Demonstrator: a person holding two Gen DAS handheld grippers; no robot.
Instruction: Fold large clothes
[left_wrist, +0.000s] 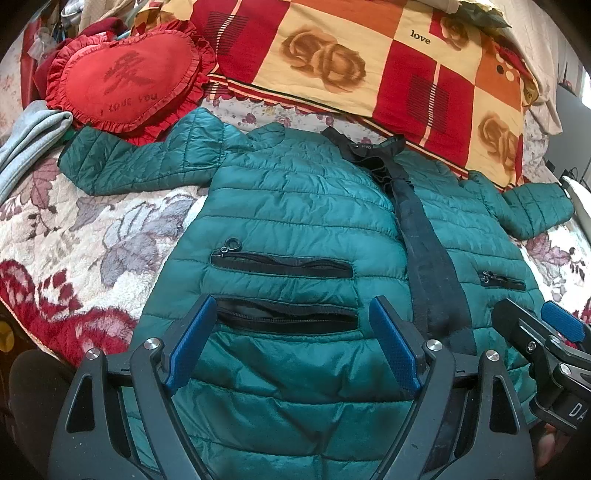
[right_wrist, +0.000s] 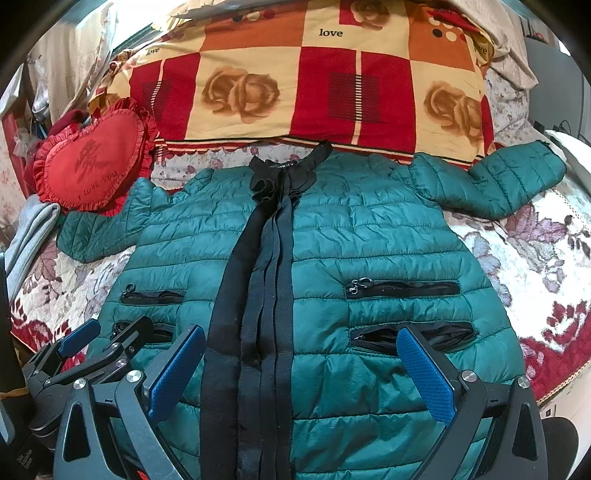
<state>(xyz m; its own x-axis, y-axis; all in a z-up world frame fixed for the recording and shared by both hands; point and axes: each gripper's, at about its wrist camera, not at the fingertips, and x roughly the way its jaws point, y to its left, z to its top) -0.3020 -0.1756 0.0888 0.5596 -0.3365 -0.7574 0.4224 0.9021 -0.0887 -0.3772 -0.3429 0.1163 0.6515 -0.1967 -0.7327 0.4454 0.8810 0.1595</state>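
A teal quilted puffer jacket (left_wrist: 295, 206) (right_wrist: 369, 236) lies flat, front up, on the bed with both sleeves spread out sideways. Its black zipper placket (right_wrist: 255, 295) runs down the middle, and several black zip pockets show. My left gripper (left_wrist: 293, 314) hovers open over the jacket's lower left half, framing a pocket (left_wrist: 288, 317). My right gripper (right_wrist: 301, 347) is open above the lower hem, straddling the placket. Neither holds anything. The left gripper (right_wrist: 107, 334) also appears at the lower left of the right wrist view, and the right gripper (left_wrist: 532, 317) at the right edge of the left wrist view.
A red heart-shaped cushion (left_wrist: 125, 83) rests by the left sleeve. A folded red, orange and cream rose-print quilt (left_wrist: 351, 55) lies behind the collar. Grey cloth (left_wrist: 29, 136) sits at far left. The floral bedspread (left_wrist: 92, 236) shows on both sides.
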